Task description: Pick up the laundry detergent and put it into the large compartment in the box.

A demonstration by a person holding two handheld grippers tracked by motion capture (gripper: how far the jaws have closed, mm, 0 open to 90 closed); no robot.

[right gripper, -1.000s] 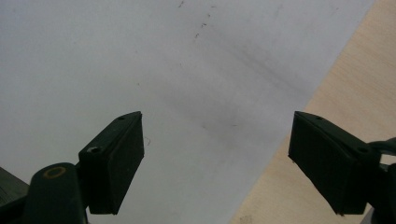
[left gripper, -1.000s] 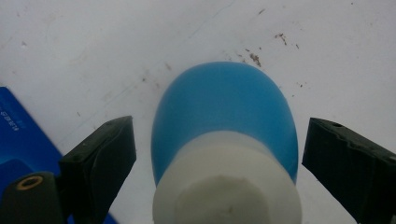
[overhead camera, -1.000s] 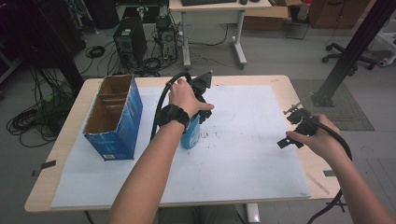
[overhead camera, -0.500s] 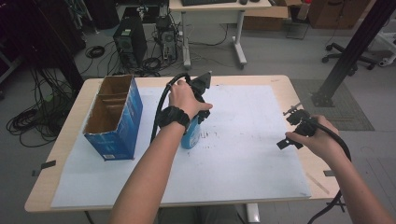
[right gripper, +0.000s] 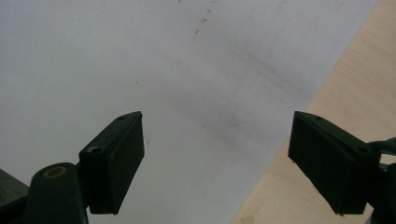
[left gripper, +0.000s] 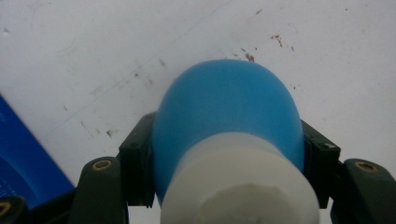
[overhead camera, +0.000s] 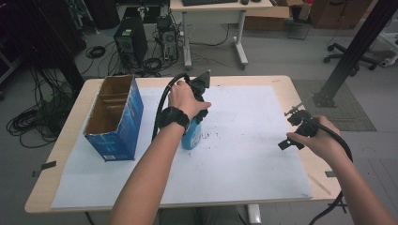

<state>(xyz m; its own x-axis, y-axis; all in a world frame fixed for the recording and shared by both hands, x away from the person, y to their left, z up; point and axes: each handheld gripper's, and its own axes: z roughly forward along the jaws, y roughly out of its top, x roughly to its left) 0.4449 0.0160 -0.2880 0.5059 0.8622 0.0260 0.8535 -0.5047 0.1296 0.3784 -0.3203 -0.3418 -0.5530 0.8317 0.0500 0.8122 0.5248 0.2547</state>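
Blue box (overhead camera: 115, 119) open-topped at left; beside it, blue bottle (overhead camera: 191, 136) upright on the white sheet (overhead camera: 244, 140), clamped in the left gripper (left gripper: 224, 154), barely moved from a second ago, so not yet lifted boxward. Right gripper (right gripper: 215, 158) apart, idle over paper edge.

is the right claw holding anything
No, in the right gripper view the right claw stands wide open over the white sheet, with nothing between its jaws.

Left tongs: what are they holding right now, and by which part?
The left tongs grip a blue bottle with a white cap, pads against the blue shoulder just below the cap. The right tongs are open and hold nothing.
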